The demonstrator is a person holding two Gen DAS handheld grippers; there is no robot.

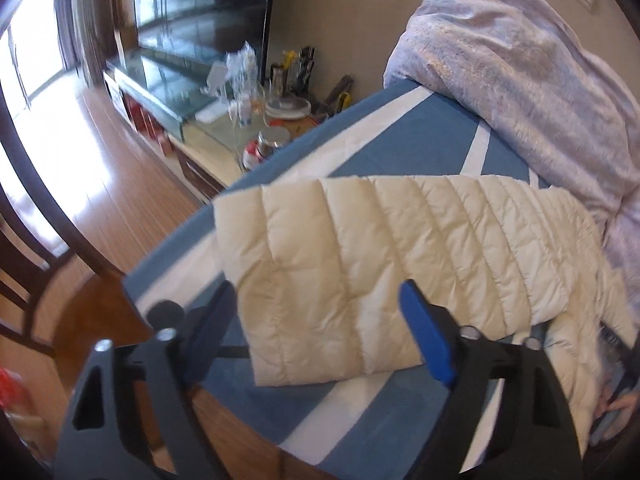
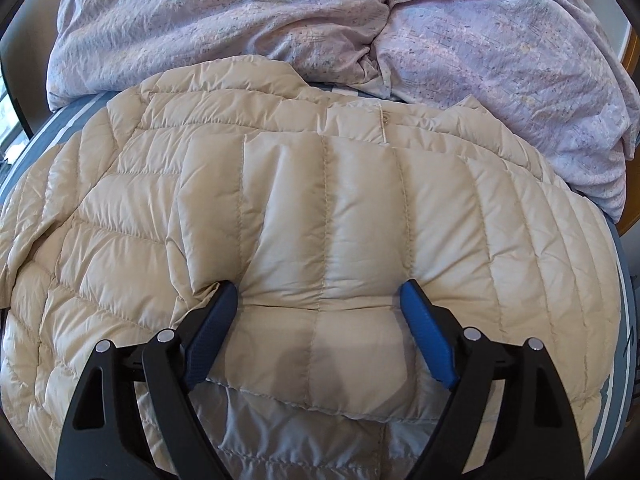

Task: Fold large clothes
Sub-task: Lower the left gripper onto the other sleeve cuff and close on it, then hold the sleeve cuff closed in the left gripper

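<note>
A cream quilted down jacket [image 2: 320, 208] lies spread on a bed with a blue and white striped sheet [image 1: 400, 128]. In the left wrist view one sleeve [image 1: 320, 280] stretches across the sheet, and my left gripper [image 1: 320, 292] is open with its blue fingers either side of the sleeve's cuff end, above it. In the right wrist view a sleeve [image 2: 320, 220] lies folded across the jacket body, and my right gripper [image 2: 320, 292] is open with its fingers astride that sleeve, pressing into the padding.
A crumpled lilac duvet [image 2: 360, 32] is heaped at the bed's far side, touching the jacket's collar. Left of the bed stand a low cabinet with a glass tank [image 1: 168, 80], jars [image 1: 280, 120], a wood floor [image 1: 100, 168] and a dark chair [image 1: 24, 280].
</note>
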